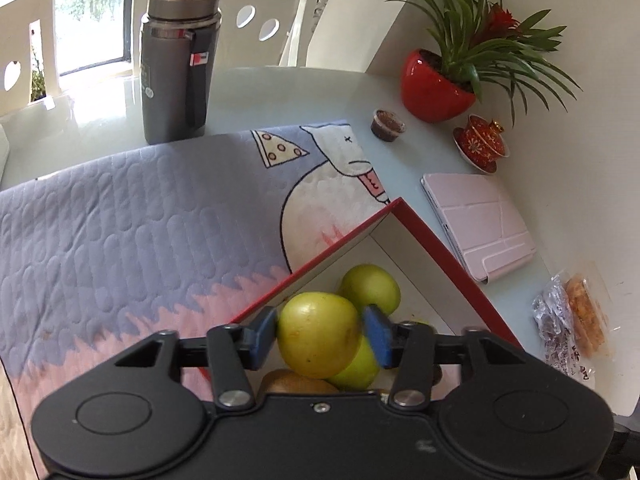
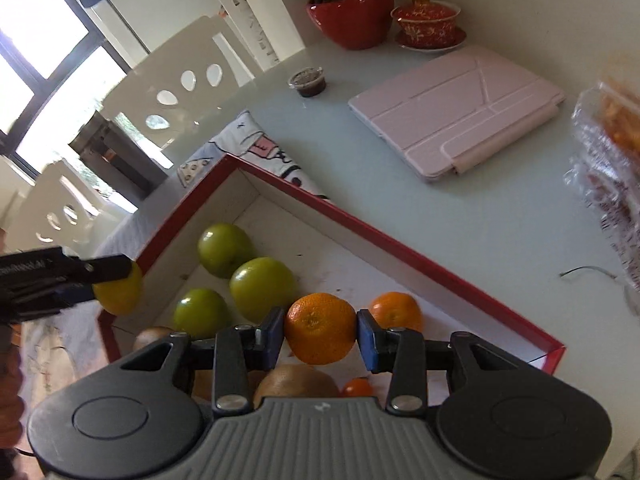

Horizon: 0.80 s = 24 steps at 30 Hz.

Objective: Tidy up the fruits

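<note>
In the left wrist view a yellow-green apple [image 1: 314, 320] sits between the blue pads of my left gripper [image 1: 322, 332], over the near-left corner of the red-rimmed box [image 1: 440, 248]. The right pad is blurred and stands just off the fruit, so these jaws are open. My right gripper [image 2: 320, 330] is shut on an orange [image 2: 320, 316], held above the box [image 2: 360, 228]. Three green apples [image 2: 262, 288], a second orange [image 2: 396, 312], a brown kiwi [image 2: 296, 384] and a small orange fruit [image 2: 358, 388] lie inside. At the left edge, the left gripper [image 2: 80, 276] and its apple [image 2: 118, 290] show too.
The box rests on a quilted cartoon mat [image 1: 120, 240] on a glass table. A grey thermos [image 1: 176, 68] stands behind. To the right are a sauce cup [image 1: 387, 124], a potted plant [image 1: 436, 88], a red lidded teacup [image 1: 480, 144], a pink tablet case [image 1: 480, 224] and snack bags [image 1: 572, 320].
</note>
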Tool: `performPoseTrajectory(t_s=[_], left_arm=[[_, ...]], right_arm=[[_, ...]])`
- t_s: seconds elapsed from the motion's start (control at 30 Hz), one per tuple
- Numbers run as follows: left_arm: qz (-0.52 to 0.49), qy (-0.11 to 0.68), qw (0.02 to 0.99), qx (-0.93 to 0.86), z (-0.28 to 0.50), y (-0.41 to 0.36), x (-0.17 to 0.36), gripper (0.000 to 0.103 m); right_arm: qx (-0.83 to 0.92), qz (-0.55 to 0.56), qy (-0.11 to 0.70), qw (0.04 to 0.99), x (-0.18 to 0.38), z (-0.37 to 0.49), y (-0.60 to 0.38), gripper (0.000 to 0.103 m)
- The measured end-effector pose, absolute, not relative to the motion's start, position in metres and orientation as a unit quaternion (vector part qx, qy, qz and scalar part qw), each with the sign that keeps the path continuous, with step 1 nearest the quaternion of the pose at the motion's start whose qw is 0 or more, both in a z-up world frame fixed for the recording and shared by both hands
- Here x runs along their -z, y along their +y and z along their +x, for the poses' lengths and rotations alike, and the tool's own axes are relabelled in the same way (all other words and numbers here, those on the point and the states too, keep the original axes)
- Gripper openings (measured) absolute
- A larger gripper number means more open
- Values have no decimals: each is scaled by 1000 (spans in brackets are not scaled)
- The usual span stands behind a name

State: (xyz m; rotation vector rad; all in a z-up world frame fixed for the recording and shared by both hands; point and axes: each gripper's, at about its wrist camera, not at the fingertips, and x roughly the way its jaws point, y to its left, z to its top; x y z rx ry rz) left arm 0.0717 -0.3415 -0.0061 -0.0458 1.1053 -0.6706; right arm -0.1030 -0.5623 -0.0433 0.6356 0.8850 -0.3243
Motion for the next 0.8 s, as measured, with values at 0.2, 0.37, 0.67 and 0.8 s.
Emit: performPoseTrajectory(t_s=[0.2, 0.37, 0.67, 0.8], left_arm=[[-19, 505, 813, 290, 66, -327, -19, 80], [26, 505, 824, 256, 56, -314, -41, 83], [67, 528, 815, 229, -5, -306, -25, 87], [67, 529, 817, 221, -32, -298, -14, 89]], right_arm=[[166, 312, 403, 845, 29, -111, -571, 61], [176, 319, 401, 840, 12, -129, -579, 81], [173, 232, 477, 830, -3, -149, -545, 96], [167, 170, 519, 821, 4, -151, -523, 96]])
